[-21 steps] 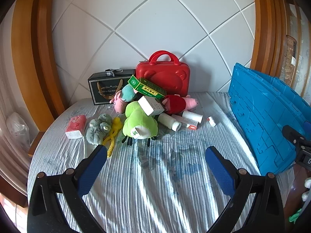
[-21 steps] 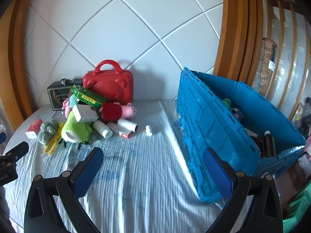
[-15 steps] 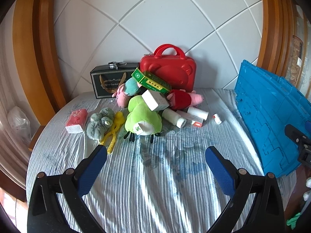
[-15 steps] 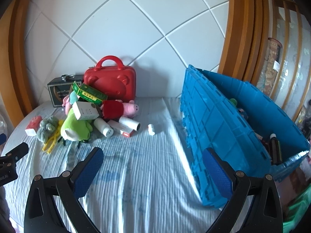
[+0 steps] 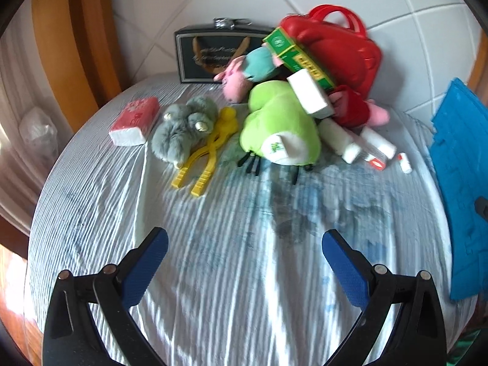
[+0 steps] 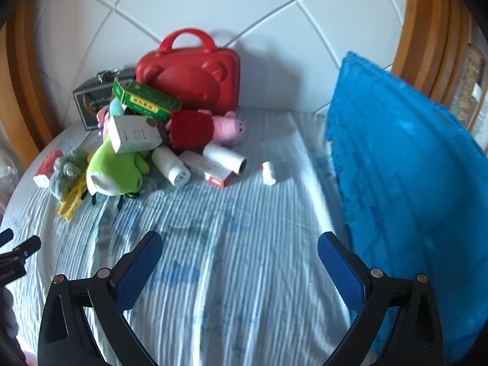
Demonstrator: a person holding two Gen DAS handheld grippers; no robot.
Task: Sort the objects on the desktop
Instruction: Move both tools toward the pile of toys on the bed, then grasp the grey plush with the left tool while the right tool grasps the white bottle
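The left gripper (image 5: 244,256) has its jaws spread wide with nothing between them, hanging over bare striped cloth on the surface (image 5: 231,274). The right gripper (image 6: 239,256) is the same: jaws fully apart, empty, above the cloth just beside the blue crate (image 6: 411,183).

Farther out, the things to sort lie heaped toward the back wall. Nearest the left gripper are the yellow plastic tongs (image 5: 204,158), touching a grey plush (image 5: 183,128); a tissue pack (image 5: 135,120) lies apart to their left. The green plush toy (image 5: 280,125) sits in the middle with a white box (image 5: 309,94) and a green carton (image 5: 297,56) resting on it, leaning against the red case (image 5: 338,52). A pink pig plush (image 6: 225,128), white bottles (image 6: 172,166) and a small vial (image 6: 269,173) lie toward the crate.

The plush toys are probably light, soft and forgiving; pinching the body mid-bulk should hold. The cartons look light but crushable, best taken across their narrow faces. The bottles seem smooth and likely to roll, so grip across the barrel. Lifting the green plush first would likely topple the boxes on it.
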